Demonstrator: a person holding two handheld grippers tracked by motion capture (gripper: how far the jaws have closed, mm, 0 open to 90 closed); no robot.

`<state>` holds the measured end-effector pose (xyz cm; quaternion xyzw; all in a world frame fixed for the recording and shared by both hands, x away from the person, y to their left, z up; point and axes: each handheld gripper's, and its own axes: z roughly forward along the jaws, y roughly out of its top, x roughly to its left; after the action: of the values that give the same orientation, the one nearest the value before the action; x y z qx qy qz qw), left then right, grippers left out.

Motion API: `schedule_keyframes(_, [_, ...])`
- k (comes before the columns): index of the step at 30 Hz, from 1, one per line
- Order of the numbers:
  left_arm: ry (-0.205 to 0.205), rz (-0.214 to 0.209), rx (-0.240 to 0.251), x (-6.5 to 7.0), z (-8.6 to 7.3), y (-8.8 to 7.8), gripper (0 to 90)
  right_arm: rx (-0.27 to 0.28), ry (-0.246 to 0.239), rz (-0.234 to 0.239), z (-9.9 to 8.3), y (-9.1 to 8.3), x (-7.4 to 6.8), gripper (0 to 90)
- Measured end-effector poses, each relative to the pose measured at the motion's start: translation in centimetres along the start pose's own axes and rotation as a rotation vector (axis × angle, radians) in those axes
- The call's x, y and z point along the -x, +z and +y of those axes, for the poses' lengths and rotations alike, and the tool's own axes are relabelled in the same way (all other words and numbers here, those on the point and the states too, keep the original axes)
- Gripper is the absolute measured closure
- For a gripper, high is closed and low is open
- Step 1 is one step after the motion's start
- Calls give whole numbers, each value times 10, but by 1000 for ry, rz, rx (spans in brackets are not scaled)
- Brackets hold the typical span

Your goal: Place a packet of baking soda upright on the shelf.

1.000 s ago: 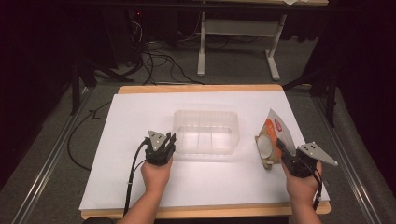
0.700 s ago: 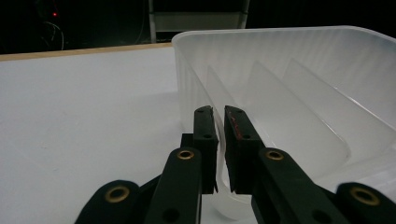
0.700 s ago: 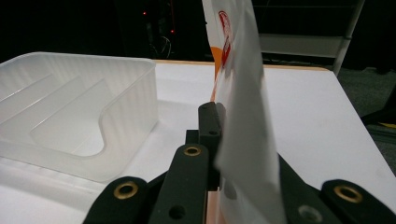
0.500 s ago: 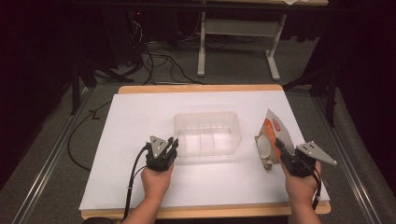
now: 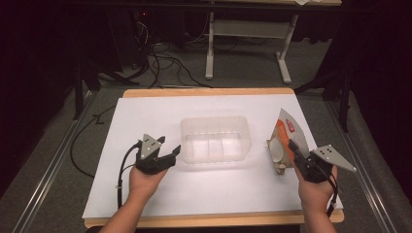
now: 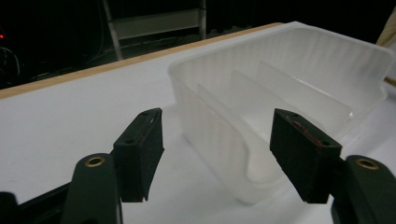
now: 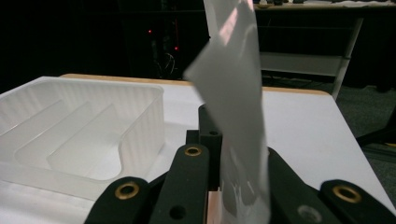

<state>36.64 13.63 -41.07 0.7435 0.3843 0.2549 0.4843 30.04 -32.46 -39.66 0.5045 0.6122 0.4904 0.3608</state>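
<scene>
A clear plastic tray (image 5: 214, 120) with ribbed dividers stands mid-table, and nothing lies in it. My left gripper (image 5: 174, 151) sits just off the tray's front left corner. Its jaws have just been opening and now stand wide apart. In the left gripper view the tray (image 6: 280, 70) corner lies just beyond the left gripper (image 6: 217, 128), untouched by the pads. My right gripper (image 5: 293, 147) is shut on an orange and white snack packet (image 5: 283, 137), held upright to the right of the tray. In the right gripper view the packet (image 7: 233, 93) rises from the right gripper (image 7: 219, 140) beside the tray (image 7: 93, 121).
The white table sheet (image 5: 145, 116) has bare room to the left and behind the tray. A wooden table edge (image 5: 209, 91) runs along the back. Cables (image 5: 160, 63) and a grey stand (image 5: 243, 29) are on the floor beyond.
The left gripper's jaws went from nearly shut to wide apart, and the hand drew back slightly from the tray's corner. The right gripper and packet stayed put.
</scene>
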Motion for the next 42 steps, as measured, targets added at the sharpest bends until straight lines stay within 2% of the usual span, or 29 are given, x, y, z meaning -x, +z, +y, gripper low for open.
schedule_keyframes(1, [2, 9, -7, -6, 0, -2, 344, 2, -1, -1, 1, 0, 0, 900])
schedule_keyframes(4, [-29, 31, -18, -25, -5, -7, 333, 11, -3, -3, 3, -2, 0, 900])
schedule_keyframes(9, [-80, 58, -37, -50, -27, -9, 312, 27, -6, -3, 6, -6, -1, 900])
schedule_keyframes(13, [-78, 72, -88, -62, -36, -10, 307, 39, -9, -4, 11, -8, -5, 900])
schedule_keyframes(14, [-81, 71, -88, -64, -37, -11, 304, 44, -11, -2, 13, -9, -6, 900])
schedule_keyframes(15, [-96, 60, -81, -65, -39, -11, 305, 46, -10, -1, 15, -9, -7, 900])
schedule_keyframes(17, [-102, 47, -78, -65, -39, -11, 304, 50, -13, 5, 19, -10, -11, 900])
schedule_keyframes(24, [-69, 20, -67, -57, -38, -11, 296, 57, -9, 25, 28, -8, -19, 900])
schedule_keyframes(29, [-48, -1, -82, -53, -37, -9, 294, 65, -5, 36, 38, -3, -24, 900])
schedule_keyframes(37, [-34, -4, -84, -52, -37, -8, 288, 103, -5, 71, 66, -1, -38, 900])
schedule_keyframes(42, [-30, 4, -86, -52, -38, -8, 284, 125, -16, 108, 86, 3, -54, 900])
